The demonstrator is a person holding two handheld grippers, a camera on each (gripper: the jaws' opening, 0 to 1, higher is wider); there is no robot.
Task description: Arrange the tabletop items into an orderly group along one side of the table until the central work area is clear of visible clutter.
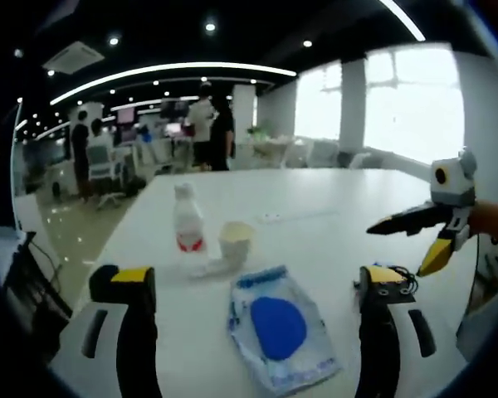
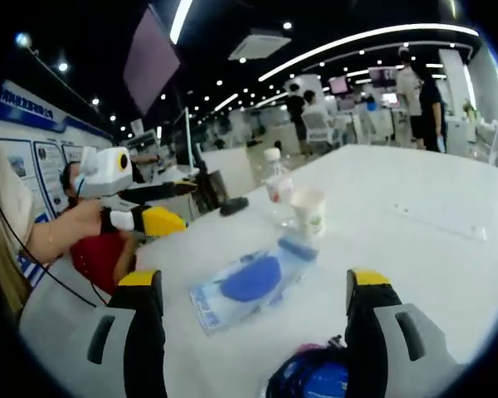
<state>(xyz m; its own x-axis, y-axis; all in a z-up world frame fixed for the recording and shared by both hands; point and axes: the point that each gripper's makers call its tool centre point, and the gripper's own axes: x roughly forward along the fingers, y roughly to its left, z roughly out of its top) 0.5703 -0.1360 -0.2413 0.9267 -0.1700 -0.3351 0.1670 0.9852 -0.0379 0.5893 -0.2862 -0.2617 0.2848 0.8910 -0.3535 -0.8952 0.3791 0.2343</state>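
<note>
While both grippers hang over the white table (image 1: 332,207), nothing is actually being held. From the left gripper view, the left gripper (image 1: 253,286) has its black, yellow-tipped jaws spread wide, and between them lies a flat clear plastic pouch with a blue round pad inside (image 1: 278,327), flat on the tabletop. Just past it stands a small cream paper cup (image 1: 235,242), with a clear plastic bottle with a red label and white cap (image 1: 187,222) right beside it, close but I can't tell if they touch. Something crumpled and whitish sits at the cup's base; too blurry to call.

Over on the right of that view, the right gripper (image 1: 422,240) floats above the table edge, jaws parted, empty. Its own view agrees: jaws spread, with a tangled blue and dark bundle (image 2: 311,377) low between them, partly cut off. A small dark object (image 2: 232,205) lies near the far table edge beyond the bottle. People stand in the office background.
</note>
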